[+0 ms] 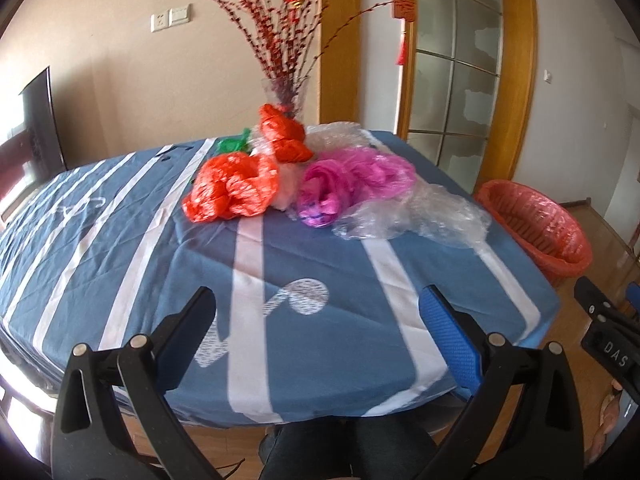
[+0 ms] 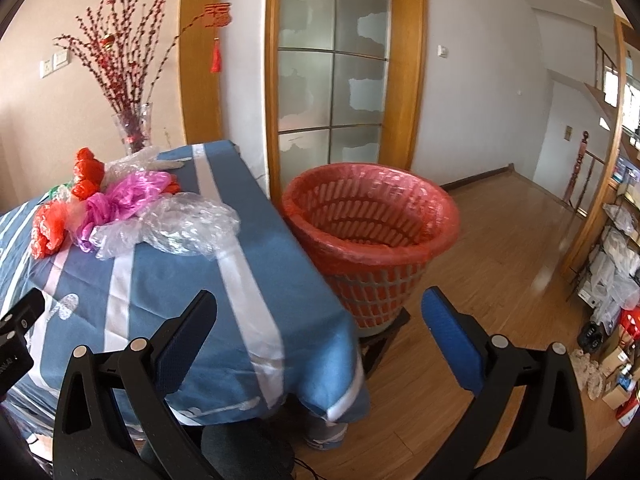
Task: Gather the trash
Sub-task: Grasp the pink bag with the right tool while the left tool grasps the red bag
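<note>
Setting: dining room with wood-framed glass door; worktop (image 1: 120, 240) draped in a blue cloth with white stripes.
Trash: crumpled plastic bags heaped at the far middle of the worktop, namely an orange bag (image 1: 232, 188), a magenta bag (image 1: 344, 184), a second orange bag (image 1: 284, 132), a green scrap (image 1: 232, 145) and clear plastic film (image 1: 416, 216).
Receptacle: red-lined basket (image 2: 372, 236) on the floor, just beside the worktop's right edge.
Background object: glass vase of red twigs (image 1: 286, 92), directly behind the heap.
Left gripper (image 1: 316, 320): fingers spread, nothing between them, above the near edge; the heap lies ahead, well apart.
Right gripper (image 2: 320, 320): fingers spread, nothing held, aimed at the worktop corner and basket; the heap lies ahead and to its left.
Risk, vase: a reach into the back of the heap could knock it over.
Risk, grasp: slick, springy film may slip from the fingers or drag neighbouring bags off the edge.
Risk, cloth: pinching too low could catch and pull it.
</note>
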{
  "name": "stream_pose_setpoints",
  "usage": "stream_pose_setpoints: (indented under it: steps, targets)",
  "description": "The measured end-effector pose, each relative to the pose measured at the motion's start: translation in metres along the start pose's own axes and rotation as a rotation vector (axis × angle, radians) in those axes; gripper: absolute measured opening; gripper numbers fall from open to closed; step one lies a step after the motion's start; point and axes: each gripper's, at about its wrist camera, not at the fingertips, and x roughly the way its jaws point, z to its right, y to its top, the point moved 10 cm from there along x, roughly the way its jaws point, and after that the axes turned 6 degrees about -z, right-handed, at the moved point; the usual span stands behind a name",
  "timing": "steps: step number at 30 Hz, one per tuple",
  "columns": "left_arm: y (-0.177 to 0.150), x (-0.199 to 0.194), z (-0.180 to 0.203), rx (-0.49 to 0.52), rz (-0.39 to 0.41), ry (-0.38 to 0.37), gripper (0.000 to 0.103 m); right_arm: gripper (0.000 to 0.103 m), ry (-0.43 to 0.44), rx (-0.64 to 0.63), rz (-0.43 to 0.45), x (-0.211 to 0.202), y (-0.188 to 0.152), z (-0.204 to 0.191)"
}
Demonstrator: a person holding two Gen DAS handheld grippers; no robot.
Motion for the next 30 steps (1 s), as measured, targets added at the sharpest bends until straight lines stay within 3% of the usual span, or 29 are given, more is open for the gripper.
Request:
stream_pose_setpoints:
  steps: [9,14,16,19,26,30]
  targets:
    - [0.012,0.021,-0.063,-0.119,-0.037,0.073,0.099,0.101,0.163,-0.053,-0.004,0.019,0.036,-0.066]
    - [0.02,0.031,-0.102,-0.191,-0.049,0.108,0.099,0.094,0.283,-0.119,-0.021,0.035,0.057,-0.123]
    - [0.027,0.033,-0.118,-0.209,-0.038,0.125,0.099,0.078,0.324,-0.152,-0.027,0.039,0.063,-0.147]
    - [0.04,0.036,-0.136,-0.219,-0.013,0.15,0.099,0.07,0.378,-0.205,-0.066,0.052,0.066,-0.183]
    - [0.073,0.052,-0.171,-0.216,0.022,0.199,0.099,0.057,0.457,-0.251,-0.152,0.083,0.071,-0.24]
    - [0.083,0.069,-0.18,-0.224,0.004,0.176,0.099,0.054,0.485,-0.277,-0.183,0.096,0.07,-0.26]
